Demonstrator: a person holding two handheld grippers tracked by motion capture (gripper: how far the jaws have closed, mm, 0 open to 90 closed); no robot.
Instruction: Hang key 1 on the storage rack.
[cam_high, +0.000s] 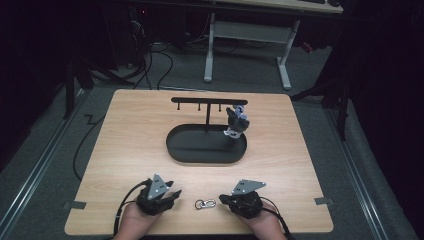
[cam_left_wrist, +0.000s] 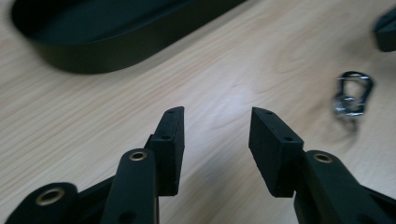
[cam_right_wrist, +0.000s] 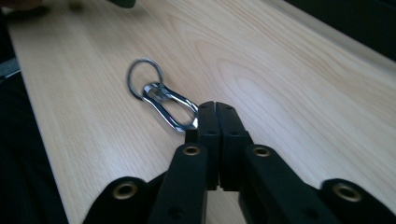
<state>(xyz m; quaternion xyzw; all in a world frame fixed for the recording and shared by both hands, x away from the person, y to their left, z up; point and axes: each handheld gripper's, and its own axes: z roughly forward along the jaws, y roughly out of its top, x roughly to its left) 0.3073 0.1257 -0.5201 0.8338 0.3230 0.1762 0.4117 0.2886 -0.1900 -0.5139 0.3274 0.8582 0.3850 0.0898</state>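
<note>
A silver carabiner clip with a key ring (cam_high: 205, 204) lies flat on the wooden table near the front edge, between my two grippers. My left gripper (cam_high: 172, 194) rests to its left, open with nothing between its jaws (cam_left_wrist: 217, 116); the clip (cam_left_wrist: 351, 95) lies off to the right of them. My right gripper (cam_high: 223, 200) sits just right of the clip, pointing at it. Its jaws (cam_right_wrist: 215, 106) are pressed together with nothing between them, and the clip's near end (cam_right_wrist: 168, 105) lies against the tip of one jaw.
A black oval tray (cam_high: 175, 150) sits mid-table with a black T-shaped hanging rack (cam_high: 209, 101) rising from it. A small dark and white figure keychain (cam_high: 237, 121) hangs at the rack's right end. Bare wood lies between tray and grippers.
</note>
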